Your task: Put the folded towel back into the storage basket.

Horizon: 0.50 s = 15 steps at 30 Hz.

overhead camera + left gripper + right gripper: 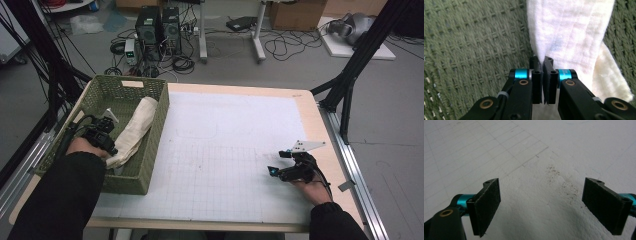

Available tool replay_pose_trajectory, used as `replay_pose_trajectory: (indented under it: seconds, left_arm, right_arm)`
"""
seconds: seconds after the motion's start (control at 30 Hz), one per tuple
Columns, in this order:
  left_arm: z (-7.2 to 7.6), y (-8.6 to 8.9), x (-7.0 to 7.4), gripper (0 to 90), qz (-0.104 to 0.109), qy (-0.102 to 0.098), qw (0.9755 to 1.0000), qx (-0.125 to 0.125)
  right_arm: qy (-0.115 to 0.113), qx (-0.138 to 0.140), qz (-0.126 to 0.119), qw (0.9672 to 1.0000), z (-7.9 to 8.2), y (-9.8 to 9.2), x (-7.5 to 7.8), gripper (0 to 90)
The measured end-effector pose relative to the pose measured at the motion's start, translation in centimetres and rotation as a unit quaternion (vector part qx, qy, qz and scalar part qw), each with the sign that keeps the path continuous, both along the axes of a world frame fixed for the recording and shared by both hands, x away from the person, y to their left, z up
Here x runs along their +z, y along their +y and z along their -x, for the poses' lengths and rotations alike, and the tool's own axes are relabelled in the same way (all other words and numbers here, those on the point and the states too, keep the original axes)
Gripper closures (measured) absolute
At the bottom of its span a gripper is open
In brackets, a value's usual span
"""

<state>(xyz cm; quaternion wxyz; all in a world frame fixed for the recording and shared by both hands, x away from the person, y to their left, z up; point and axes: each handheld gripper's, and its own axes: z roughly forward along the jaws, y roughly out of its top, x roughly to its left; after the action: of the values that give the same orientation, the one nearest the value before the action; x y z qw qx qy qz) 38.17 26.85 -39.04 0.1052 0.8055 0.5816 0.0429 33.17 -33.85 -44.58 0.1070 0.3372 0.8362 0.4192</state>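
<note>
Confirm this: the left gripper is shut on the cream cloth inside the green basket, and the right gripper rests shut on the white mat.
One thing is wrong: the right gripper is open, not shut. The right gripper view shows its jaws standing wide apart over the white mat with nothing between them. The left gripper is indeed shut on the cream cloth in the green basket.

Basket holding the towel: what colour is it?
Olive green, woven. The basket shows best in the left gripper view, behind the cream towel.

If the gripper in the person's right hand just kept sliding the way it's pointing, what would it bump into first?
Probably nothing soon: the right gripper points left across the white gridded mat, jaws open with bare mat between them. Farther along that line stands the green woven basket, though depth is hard to judge.
</note>
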Motion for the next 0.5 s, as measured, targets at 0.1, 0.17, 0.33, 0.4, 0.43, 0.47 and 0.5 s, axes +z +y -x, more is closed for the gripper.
replay_pose_trajectory:
  seconds: [0.1, 0.17, 0.33, 0.4, 0.43, 0.47, 0.5]
  left_arm:
    - [0.1, -0.3, -0.1, 77.3, 0.002, -0.003, 0.9999, -0.012]
    - [0.1, -0.2, 0.4, 64.7, 0.02, -0.015, 0.9996, -0.014]
    - [0.4, -0.5, 0.8, 67.7, 0.038, -0.025, 0.9982, -0.039]
    - [0.4, -0.7, 0.5, 74.1, 0.04, -0.015, 0.9978, -0.05]
    - [0.4, -0.8, 0.2, 76.3, 0.043, -0.003, 0.9973, -0.059]
    - [0.4, -0.9, -0.1, 76.3, 0.043, 0.01, 0.997, -0.064]
    - [0.3, -1.1, -0.3, 75.1, 0.041, 0.02, 0.9966, -0.069]
  right_arm:
    - [-0.003, 0.003, 0.0, 1.0, -0.1, 0.2, 0.1, 14.5]
    - [-0.002, 0.002, 0.001, 1.0, -0.1, 0.2, 0.1, 14.5]
    - [0.001, 0.003, 0.002, 1.0, -0.2, 0.4, 0.1, 14.6]
    - [-0.001, 0.005, 0.003, 1.0, -0.2, 0.4, 0.0, 14.6]
    - [0.001, 0.003, 0.002, 1.0, -0.2, 0.4, 0.1, 14.6]
    - [0.0, 0.003, 0.002, 1.0, -0.2, 0.4, 0.1, 14.6]
    - [0.001, 0.002, 0.0, 1.0, -0.2, 0.4, 0.1, 14.6]
